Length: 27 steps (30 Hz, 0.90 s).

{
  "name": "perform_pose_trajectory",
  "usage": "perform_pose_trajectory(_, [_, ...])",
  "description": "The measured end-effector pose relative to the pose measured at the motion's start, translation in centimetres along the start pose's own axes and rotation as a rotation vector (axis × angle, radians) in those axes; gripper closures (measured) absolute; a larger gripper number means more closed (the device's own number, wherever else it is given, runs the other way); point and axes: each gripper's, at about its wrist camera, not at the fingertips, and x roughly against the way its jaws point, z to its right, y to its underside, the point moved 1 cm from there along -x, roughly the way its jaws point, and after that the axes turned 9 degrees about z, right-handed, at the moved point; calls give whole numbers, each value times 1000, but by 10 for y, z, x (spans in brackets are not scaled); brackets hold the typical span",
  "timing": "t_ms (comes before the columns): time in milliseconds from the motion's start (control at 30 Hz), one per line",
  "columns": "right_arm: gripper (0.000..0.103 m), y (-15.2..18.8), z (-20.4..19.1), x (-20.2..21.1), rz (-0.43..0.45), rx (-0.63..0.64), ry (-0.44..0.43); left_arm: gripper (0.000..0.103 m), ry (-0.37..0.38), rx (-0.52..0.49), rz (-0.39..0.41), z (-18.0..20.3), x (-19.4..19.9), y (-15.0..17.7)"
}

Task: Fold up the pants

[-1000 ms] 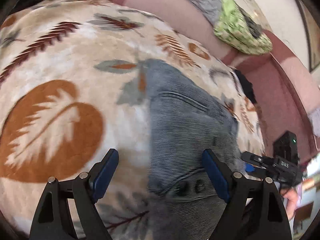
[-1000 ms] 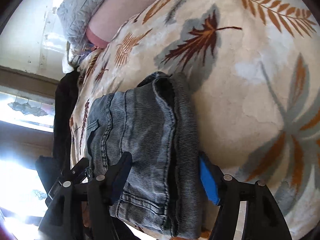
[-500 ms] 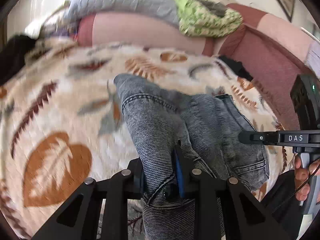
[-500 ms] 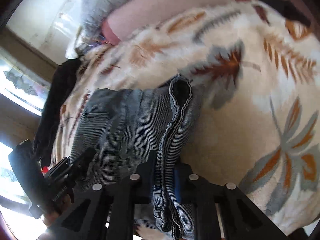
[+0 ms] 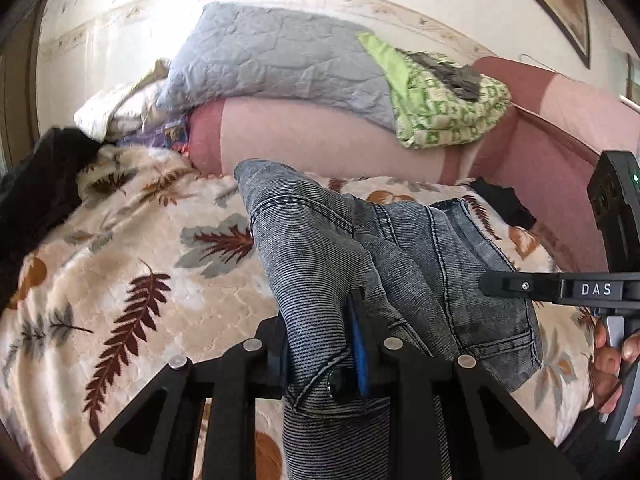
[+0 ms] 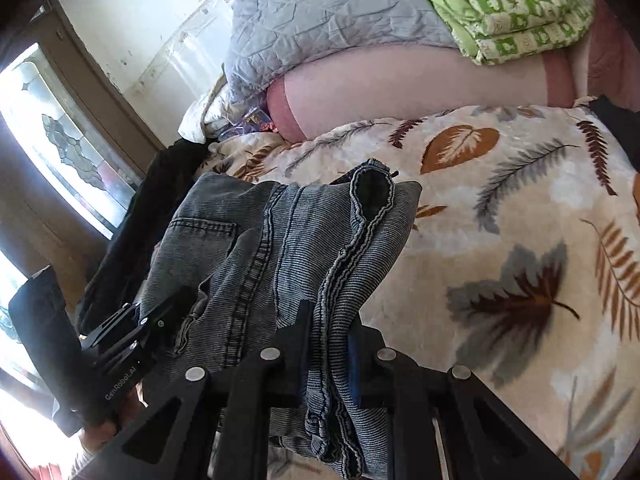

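The pants (image 5: 320, 264) are grey washed denim and lie in the middle of the bed, on a cream blanket (image 5: 132, 288) with brown and grey leaves. They are already doubled at least once: in the right wrist view several layers of denim are stacked, with a back pocket at 9 o'clock of the bundle and a thick hem edge running up the middle. The near end of the bundle is raised off the blanket, while the far end still seems to rest on it.

The left gripper (image 5: 320, 356) is closed on a bunched piece of denim with a dark button, at 6 o'clock in its own view. The right gripper (image 6: 326, 364) is clamped on the layered hem edge, also at 6 o'clock in its view. Each gripper appears in the other's camera, just beside the pants.

In my judgement the task is about in the middle. What is left is to carry the held end over to the far end, lay it flat and let go.

At 12 o'clock, beyond the blanket, there are a grey quilt (image 5: 280, 56) and a green patterned cloth (image 5: 444, 108) on pink bedding.
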Motion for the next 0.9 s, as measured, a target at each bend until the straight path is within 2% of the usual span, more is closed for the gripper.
perform_pose_trajectory(167, [87,6,19,-35,-29,-20,16,77,-17,15,-36,-9,-30,23])
perform_pose_trajectory(233, [87,12,27,-52,-46,-19,29,72,-58,-8,-52,-11,-45,35])
perform_pose_trajectory(300, [83,21,37,-72,-99,-25,74,63,-98,-14,-111,-14,-60,46])
perform_pose_trajectory(333, [81,27,42,-77,-109,-18,112,62,-126,-11,-145,-17,-64,52])
perform_pose_trajectory(433, [71,30,44,-62,-93,-18,129,39,-133,2,-100,-20,-45,45])
perform_pose_trajectory(467, [69,30,41,-54,-82,-5,135,28,-129,16,-58,-20,-28,39])
perform_pose_trajectory(500, [69,29,36,-43,-63,17,142,24,-131,23,-35,-19,-20,36])
perform_pose_trajectory(533, [66,28,27,-30,-34,47,137,24,-138,29,-5,-17,-8,33])
perform_pose_trajectory(600, [54,29,13,-16,-5,96,123,19,-152,21,17,-14,7,31])
perform_pose_trajectory(633, [42,35,8,-16,-5,133,141,19,-171,12,-10,-11,7,36])
perform_pose_trajectory(667, [35,39,7,-19,-12,148,156,19,-182,5,-41,-10,3,41])
perform_pose_trajectory(700, [35,47,9,-28,-38,157,173,19,-196,-12,-90,-7,-6,48])
perform_pose_trajectory(767, [36,73,23,-60,-211,153,226,19,-233,-77,-231,-4,-31,72])
perform_pose_trajectory(800, [35,80,30,-65,-220,130,221,19,-229,-71,-202,-4,-29,75])
perform_pose_trajectory(833, [34,78,31,-57,-181,114,217,19,-229,-60,-182,-4,-25,73])
perform_pose_trajectory(900, [34,67,28,-46,-173,109,222,19,-200,-22,-140,-6,-11,61])
